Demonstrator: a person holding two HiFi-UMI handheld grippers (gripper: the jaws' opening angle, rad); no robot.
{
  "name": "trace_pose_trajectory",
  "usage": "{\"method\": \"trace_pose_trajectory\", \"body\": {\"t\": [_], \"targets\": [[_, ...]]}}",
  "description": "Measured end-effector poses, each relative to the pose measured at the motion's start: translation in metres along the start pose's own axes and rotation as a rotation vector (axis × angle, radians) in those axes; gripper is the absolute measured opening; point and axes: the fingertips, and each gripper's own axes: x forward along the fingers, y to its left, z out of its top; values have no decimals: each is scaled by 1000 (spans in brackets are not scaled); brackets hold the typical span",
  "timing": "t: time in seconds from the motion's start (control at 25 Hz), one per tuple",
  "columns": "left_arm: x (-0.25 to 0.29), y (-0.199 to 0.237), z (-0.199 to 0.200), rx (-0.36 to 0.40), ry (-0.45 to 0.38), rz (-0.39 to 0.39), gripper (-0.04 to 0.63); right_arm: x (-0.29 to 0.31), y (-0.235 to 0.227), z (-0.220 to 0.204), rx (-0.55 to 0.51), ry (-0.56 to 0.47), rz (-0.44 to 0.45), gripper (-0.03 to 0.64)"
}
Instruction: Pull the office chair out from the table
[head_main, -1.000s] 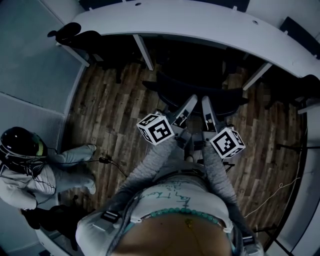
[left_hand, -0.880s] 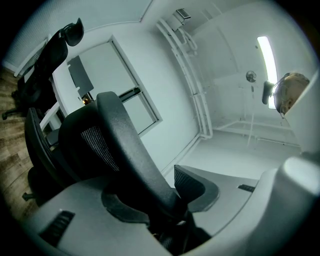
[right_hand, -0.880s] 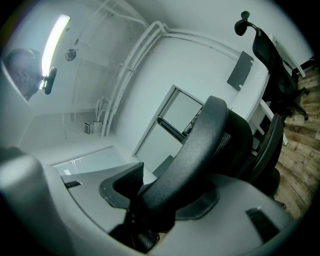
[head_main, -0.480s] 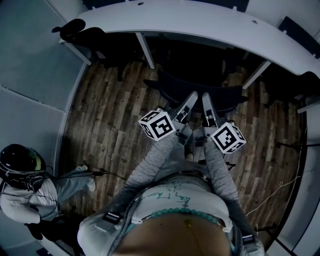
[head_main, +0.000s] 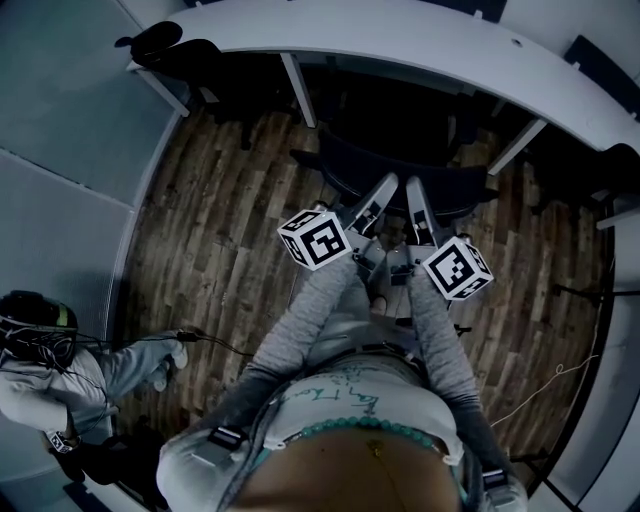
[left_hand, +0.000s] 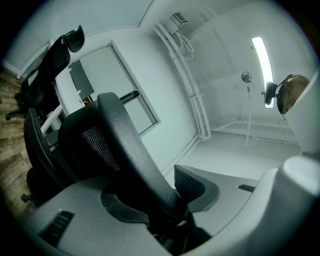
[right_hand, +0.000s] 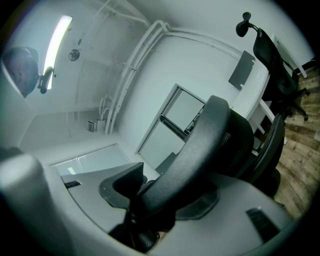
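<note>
Head view: both forearms in grey sleeves (head_main: 310, 320) reach forward from the body, close together and nearly parallel. Each carries a gripper topped by a marker cube. The left gripper (head_main: 384, 188) and the right gripper (head_main: 412, 192) angle slightly toward each other, and their tips meet the top edge of the office chair (head_main: 400, 165) side by side. The chair stands on the wooden floor (head_main: 220, 220) with its back toward the person. Its front is in shadow under the curved white worktop (head_main: 400, 40), between two of the worktop's white legs (head_main: 300, 90). A second chair (head_main: 170, 55) stands at the worktop's far left end. Another person (head_main: 60, 370) is at the lower left, near a thin cable (head_main: 205, 340) that lies on the floor.

Left gripper view: the camera is rolled, so the floor shows at the left edge. The left gripper (left_hand: 160, 200) is closed on the chair (left_hand: 120, 145). The thick black rim of the backrest runs between the two grey jaws, and both ribbed pads (left_hand: 192, 185) press against it. The second chair (left_hand: 55, 60) stands beyond, beside the worktop, and a light strip (left_hand: 261, 62) glows on the ceiling.

Right gripper view: this camera is rolled the other way. The right gripper (right_hand: 157, 200) likewise clamps the backrest rim of the chair (right_hand: 200, 135), which crosses between its pads (right_hand: 122, 186) with a jaw on each side. The second chair (right_hand: 270, 55) shows at the upper right, and the light strip (right_hand: 56, 45) at the upper left.
</note>
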Motion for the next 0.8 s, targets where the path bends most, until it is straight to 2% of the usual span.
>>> {"method": "trace_pose_trajectory", "body": {"t": [0.28,0.4,0.52,0.8], "targets": [[3,-2,6,-11,4,1,181,4,3,5,-10,9,-7,198],[-12,-7,-2,-8,3,-7,181,-10,8,-4,-5,6,0,198],[-26,-12,-5,-10,3,-18,181,-20,17,-11,-53,12,12,198],[-45,-12,-3,-19,17,-40,181,-23,29,-27,-51,17,15,198]]}}
